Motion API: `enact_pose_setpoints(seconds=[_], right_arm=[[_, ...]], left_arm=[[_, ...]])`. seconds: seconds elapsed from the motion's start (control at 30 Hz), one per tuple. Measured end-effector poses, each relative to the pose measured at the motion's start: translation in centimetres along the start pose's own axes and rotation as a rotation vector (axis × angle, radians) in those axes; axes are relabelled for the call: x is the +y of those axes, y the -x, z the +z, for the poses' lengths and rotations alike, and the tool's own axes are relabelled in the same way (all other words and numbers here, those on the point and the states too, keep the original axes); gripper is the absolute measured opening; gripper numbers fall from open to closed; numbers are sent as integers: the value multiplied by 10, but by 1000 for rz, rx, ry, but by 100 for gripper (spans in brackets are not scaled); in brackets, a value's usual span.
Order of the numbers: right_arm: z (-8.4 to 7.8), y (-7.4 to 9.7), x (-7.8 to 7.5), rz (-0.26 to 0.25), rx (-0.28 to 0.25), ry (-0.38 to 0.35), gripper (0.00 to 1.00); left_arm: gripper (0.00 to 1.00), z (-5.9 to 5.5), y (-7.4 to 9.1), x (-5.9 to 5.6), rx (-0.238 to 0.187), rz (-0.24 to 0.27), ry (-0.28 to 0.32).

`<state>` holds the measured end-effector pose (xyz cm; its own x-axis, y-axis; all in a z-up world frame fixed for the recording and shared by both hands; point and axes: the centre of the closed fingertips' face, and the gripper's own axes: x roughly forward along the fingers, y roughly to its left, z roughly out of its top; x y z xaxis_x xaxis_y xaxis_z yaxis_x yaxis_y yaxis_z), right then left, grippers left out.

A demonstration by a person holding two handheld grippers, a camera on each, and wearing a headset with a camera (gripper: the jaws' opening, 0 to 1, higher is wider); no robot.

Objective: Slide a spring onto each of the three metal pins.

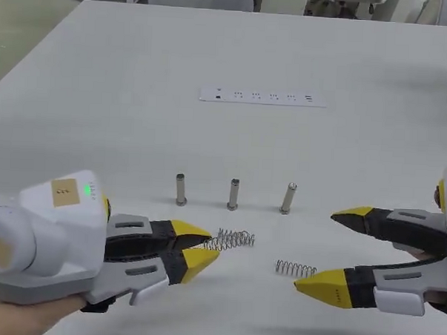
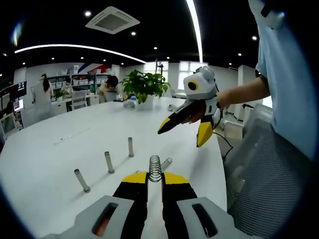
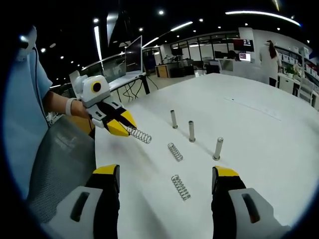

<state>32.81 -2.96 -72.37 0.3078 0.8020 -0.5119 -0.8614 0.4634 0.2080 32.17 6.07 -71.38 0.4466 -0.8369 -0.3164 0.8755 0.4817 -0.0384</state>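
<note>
Three upright metal pins stand bare in a row on the white table. My left gripper, at the lower left, is shut on the end of a spring that sticks out past its yellow tips; the held spring stands up between the tips in the left gripper view. A second spring lies just beyond it. A third spring lies in front of my right gripper, which hangs wide open with nothing in it.
A flat white strip with small dark markings lies farther back on the table. Chairs stand past the far edge. In the left gripper view a person's arm and light blue shirt are on the right.
</note>
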Motion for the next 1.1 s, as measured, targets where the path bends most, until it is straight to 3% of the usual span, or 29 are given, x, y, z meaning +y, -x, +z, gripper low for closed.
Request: enact_pose_setpoints(seconds=[0.17, 0.27, 0.47, 0.57, 0.73, 1.1], right_arm=[[5, -7, 11, 59, 3, -4, 56], [12, -12, 21, 113, -36, -94, 48], [23, -18, 21, 119, -118, -212, 42], [24, -20, 22, 123, -122, -219, 40], [26, -24, 31, 161, -110, -207, 27], [25, -29, 37, 206, -103, -223, 26]], left_arm=[[2, 4, -1, -4, -9, -17, -4], [2, 5, -2, -5, -11, -19, -8], [2, 8, -4, -6, -23, -16, -7], [2, 10, -5, -6, -26, -19, -6], [2, 14, -6, -8, -36, -26, -10], [2, 18, -7, -14, -50, -50, -12]])
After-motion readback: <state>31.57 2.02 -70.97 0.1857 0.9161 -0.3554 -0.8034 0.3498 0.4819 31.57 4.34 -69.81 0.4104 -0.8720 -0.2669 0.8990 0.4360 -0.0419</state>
